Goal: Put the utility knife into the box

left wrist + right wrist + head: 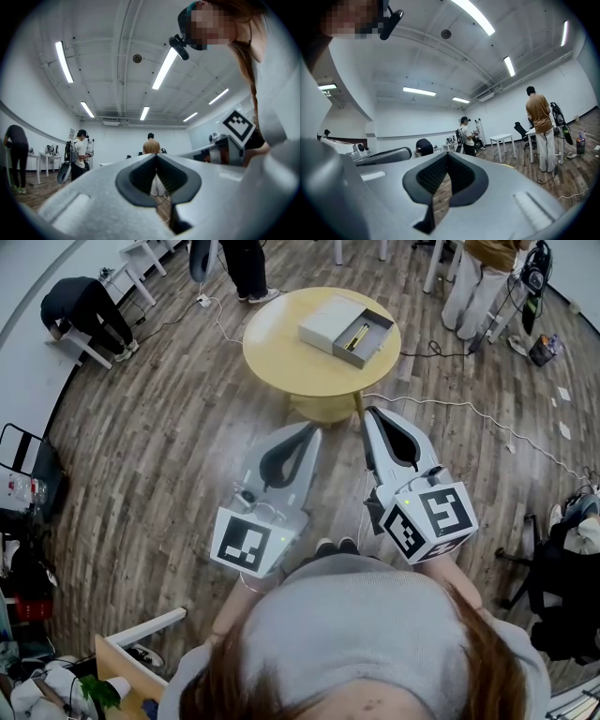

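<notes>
Both your left gripper [307, 430] and right gripper [373, 413] closed tight, holding nothing, near the table [281, 357], utility knife [356, 337] in the box [323, 326] on it.

A round table [281, 357] is standing on the wood floor [159, 446], a cable [431, 403] is trailing beside it, and a person [86, 307] is bending.

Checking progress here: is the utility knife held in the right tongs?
No: the utility knife lies inside the open box on the round table, away from the shut right tongs.
</notes>
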